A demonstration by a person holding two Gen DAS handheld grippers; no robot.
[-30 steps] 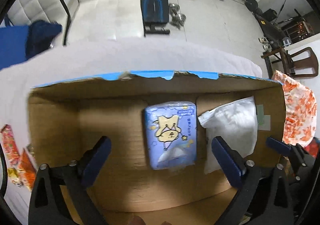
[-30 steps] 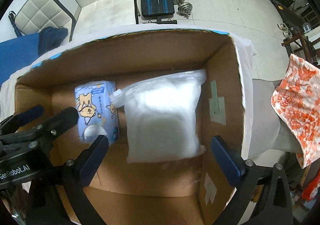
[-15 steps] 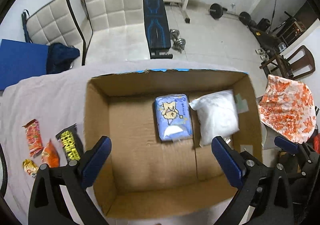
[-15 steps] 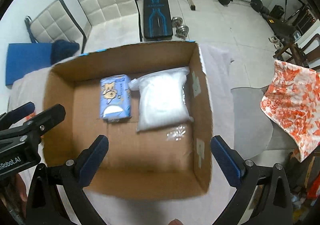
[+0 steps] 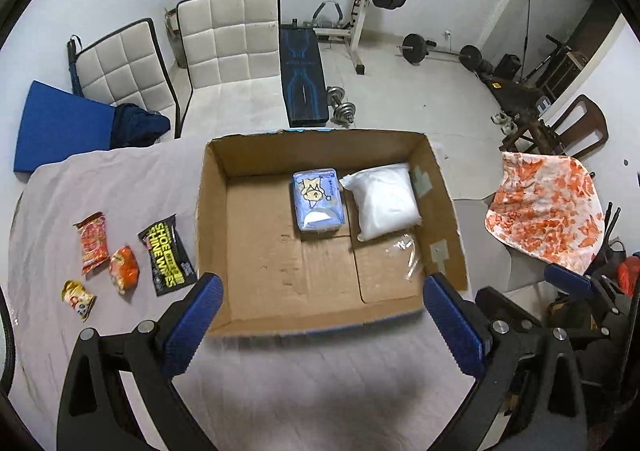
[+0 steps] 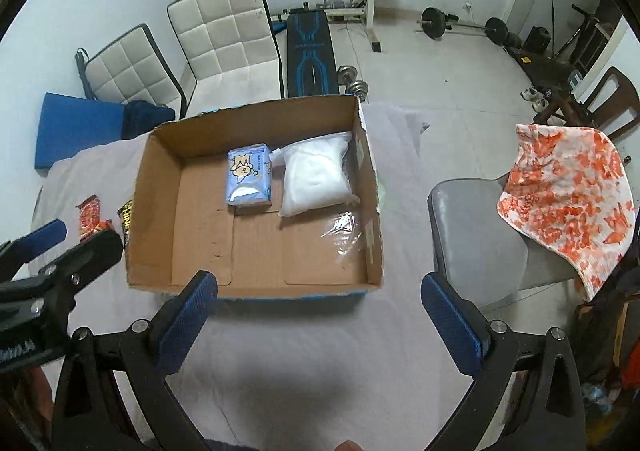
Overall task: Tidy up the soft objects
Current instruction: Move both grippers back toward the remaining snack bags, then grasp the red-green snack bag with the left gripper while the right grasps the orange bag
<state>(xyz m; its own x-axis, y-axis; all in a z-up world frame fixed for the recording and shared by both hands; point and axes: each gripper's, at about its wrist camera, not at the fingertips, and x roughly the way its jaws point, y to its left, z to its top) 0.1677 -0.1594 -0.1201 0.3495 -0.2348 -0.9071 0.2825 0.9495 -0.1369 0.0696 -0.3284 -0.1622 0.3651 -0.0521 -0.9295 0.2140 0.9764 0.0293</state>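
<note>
An open cardboard box [image 5: 212, 211] [image 6: 374, 187] sits on a table covered with a pale cloth. Inside it lie a blue tissue pack with a cartoon print [image 5: 319, 205] [image 6: 249, 179] and, to its right, a white soft bag [image 5: 384, 201] [image 6: 316, 175], both near the far wall. A crumpled clear wrapper [image 5: 404, 255] [image 6: 344, 229] lies by the right wall. My left gripper [image 5: 324, 325] is open and empty above the box's near edge. My right gripper [image 6: 320, 321] is open and empty over the cloth in front of the box.
Several snack packets [image 5: 94, 241] and a black wipes pouch [image 5: 166, 255] lie on the cloth left of the box. An orange-patterned cloth [image 6: 568, 187] hangs over a grey chair [image 6: 472, 227] on the right. White chairs and gym weights stand beyond the table.
Both grippers have pulled up and back out of the box, staying open. The tissue pack and white bag stay where they lay, and the whole box plus the table's left side came into sight.
</note>
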